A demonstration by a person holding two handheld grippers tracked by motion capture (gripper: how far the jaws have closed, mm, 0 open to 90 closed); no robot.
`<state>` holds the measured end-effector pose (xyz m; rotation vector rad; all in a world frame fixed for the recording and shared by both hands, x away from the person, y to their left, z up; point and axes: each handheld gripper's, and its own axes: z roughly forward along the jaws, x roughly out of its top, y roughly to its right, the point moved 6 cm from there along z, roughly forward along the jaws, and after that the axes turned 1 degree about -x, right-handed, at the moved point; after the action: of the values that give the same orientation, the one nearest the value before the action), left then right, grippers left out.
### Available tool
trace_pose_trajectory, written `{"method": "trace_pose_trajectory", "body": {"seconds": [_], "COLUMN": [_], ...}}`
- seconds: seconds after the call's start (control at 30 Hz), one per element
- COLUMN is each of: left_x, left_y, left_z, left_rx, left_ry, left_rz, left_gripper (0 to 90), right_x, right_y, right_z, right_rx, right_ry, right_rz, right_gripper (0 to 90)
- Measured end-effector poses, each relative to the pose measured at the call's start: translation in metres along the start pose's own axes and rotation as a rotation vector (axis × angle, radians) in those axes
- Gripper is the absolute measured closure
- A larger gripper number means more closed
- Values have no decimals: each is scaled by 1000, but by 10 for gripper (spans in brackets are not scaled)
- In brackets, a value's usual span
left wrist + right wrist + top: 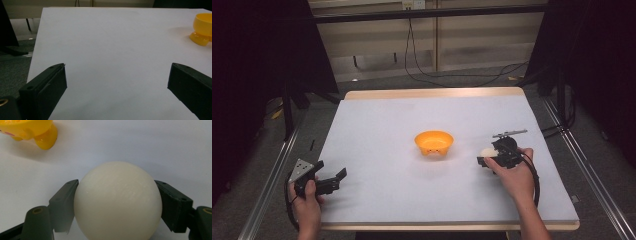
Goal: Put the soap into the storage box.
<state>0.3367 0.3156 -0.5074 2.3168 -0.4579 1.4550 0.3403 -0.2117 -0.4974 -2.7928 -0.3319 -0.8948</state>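
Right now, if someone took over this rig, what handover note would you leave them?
Right tongs: shut on the white ball, jaws on both sides of it, right of the orange bowl.
Left tongs: open, holding nothing, at the table's near left corner.
Done: ball gripped.
Left: probably carry the ball to the bowl and release it there; the bowl looks empty.

Lab: black curtains (257, 60), cables (452, 75)
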Motion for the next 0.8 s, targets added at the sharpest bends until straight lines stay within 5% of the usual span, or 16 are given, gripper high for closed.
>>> {"method": "trace_pose_trajectory", "body": {"seconds": [0.8], "left_x": [0], "left_y": [0], "left_z": [0], "left_rx": [2], "left_ry": [-1], "left_rz": [-1], "left_gripper": [20], "right_x": [28], "right_y": [-20], "right_z": [0], "right_rx": [19], "right_ry": [8], "right_rz": [-62], "right_gripper": [237]}}
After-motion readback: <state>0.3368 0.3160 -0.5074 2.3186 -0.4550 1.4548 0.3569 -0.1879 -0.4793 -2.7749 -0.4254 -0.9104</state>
